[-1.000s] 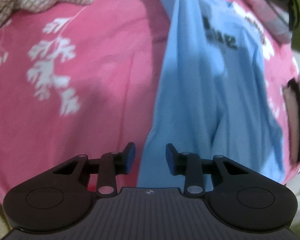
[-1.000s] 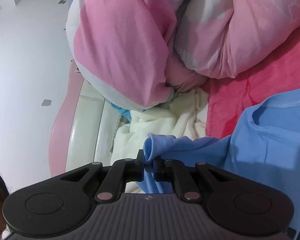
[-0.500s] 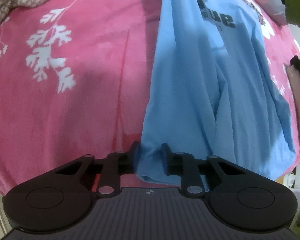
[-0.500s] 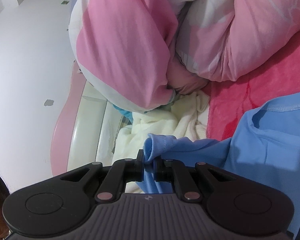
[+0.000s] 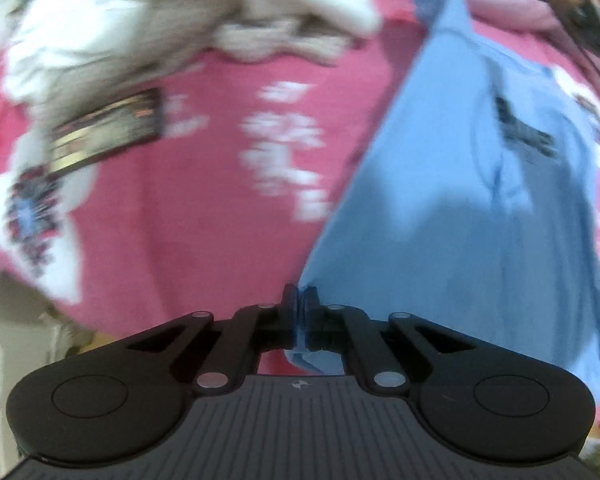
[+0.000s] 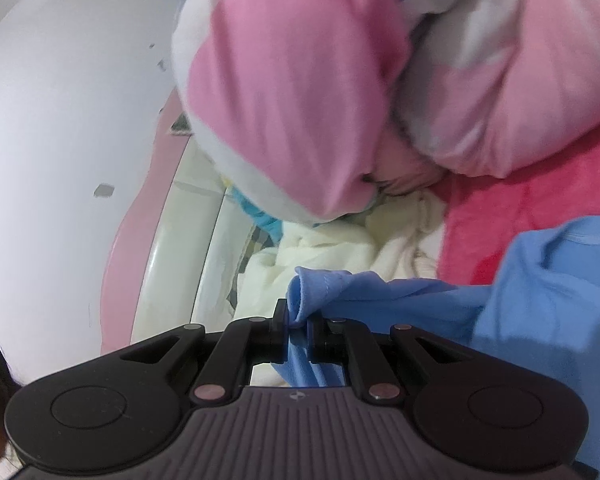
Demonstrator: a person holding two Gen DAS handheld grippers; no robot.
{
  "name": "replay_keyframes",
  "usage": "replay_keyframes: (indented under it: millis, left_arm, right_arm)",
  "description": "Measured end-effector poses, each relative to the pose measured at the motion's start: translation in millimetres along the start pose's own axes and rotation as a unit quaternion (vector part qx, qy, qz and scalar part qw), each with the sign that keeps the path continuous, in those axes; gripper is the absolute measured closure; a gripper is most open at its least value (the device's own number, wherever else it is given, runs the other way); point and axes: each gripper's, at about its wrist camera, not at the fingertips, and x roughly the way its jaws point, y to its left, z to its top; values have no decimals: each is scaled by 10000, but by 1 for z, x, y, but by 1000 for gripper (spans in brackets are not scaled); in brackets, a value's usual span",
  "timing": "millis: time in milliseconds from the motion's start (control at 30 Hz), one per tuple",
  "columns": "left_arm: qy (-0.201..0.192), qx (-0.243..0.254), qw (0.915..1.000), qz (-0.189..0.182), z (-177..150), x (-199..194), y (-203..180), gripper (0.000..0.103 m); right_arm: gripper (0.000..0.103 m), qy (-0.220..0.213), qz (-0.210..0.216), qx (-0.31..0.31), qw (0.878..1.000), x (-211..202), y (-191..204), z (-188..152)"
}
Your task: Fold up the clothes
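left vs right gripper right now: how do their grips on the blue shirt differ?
The left gripper pinches a thin corner of the blue shirt, pointing steeply down at the pink blanket. The right gripper clamps a thicker bunched fold, pointing nearly level toward the quilt. Both are shut on the shirt.

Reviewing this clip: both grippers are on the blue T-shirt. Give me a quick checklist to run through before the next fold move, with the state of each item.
1. Left gripper shut on the blue T-shirt corner: ok.
2. Right gripper shut on bunched shirt fabric: ok.
3. Shirt hangs free between the grips, no snag: cannot tell.
4. Pink blanket bare beside the shirt for laying down: ok.
5. White garment pile apart from the shirt: ok.
6. Left view sharp enough to judge the hem: not ok, blurred.
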Motion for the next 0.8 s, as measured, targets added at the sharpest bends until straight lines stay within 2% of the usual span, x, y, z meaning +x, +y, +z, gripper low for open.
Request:
replay_keyframes:
  millis: [133,333,600,700,800]
  left_arm:
    - [72,-294,9994,194,-5,6,30,102]
    - [251,-394,9987,193,-16,14,43,102]
    - [593,-409,9972,203,-26,38,54,102]
    - [718,-288,9968,182,-26,45,52,102]
    - [809,-106,9965,173,-27,47,48,102]
  right_arm:
    - [95,137,-124,-207,9996,37,9,-8]
    - [95,349,-373,-590,9970,88,18,-22]
    - [95,895,-920,-1331,9827,148,16,-42]
    - [91,1050,-1100,-1396,9785,162,13,-43]
    - [79,1093,-992,-1353,9797,161,18,-38]
